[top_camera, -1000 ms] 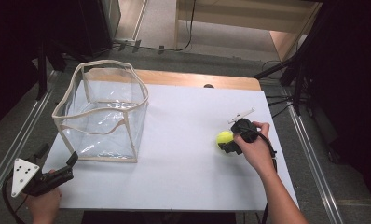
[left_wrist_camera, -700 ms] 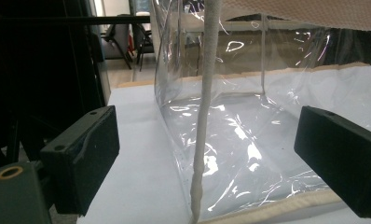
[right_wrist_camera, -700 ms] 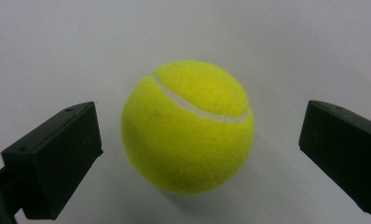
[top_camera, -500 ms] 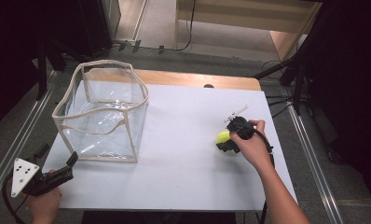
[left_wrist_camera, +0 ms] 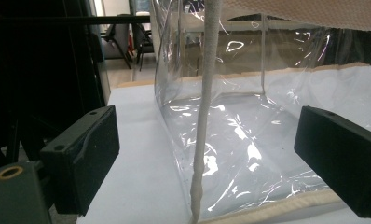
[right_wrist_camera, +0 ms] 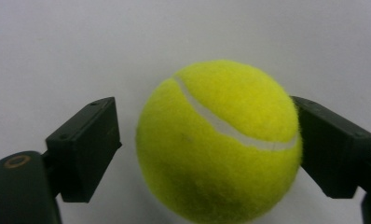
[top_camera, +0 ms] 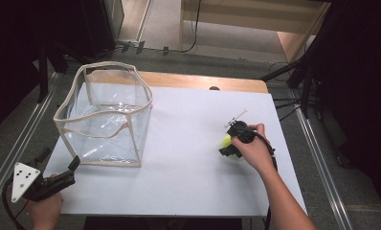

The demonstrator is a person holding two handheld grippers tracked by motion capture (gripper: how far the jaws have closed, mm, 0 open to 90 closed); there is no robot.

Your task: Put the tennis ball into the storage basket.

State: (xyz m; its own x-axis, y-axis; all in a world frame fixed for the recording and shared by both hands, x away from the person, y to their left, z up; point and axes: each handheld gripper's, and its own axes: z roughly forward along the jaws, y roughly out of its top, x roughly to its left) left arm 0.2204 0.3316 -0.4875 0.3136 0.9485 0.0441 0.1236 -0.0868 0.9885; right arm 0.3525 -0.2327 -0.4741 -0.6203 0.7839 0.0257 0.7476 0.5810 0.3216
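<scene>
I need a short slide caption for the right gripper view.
Open right gripper straddling a yellow tennis ball on the white table.

The tennis ball (right_wrist_camera: 218, 142) is glowing a bright yellow-green, with a curved white seam (right_wrist_camera: 230, 126) running across its fuzz. Both grippers are looking black, jaws included; the right gripper (top_camera: 230, 146) is showing black in the high view too, and the left gripper (top_camera: 59, 179) is carrying a light grey plate (top_camera: 23, 179) with small dark dots on it. The bin (top_camera: 107, 117) at the far left is looking totally clear, see-through plastic catching white glare, with beige fabric trim running along its rim and edges. The table (top_camera: 179, 158) is showing plain white, with a strip of light wood (top_camera: 203, 81) peeking out along its far edge.
</scene>
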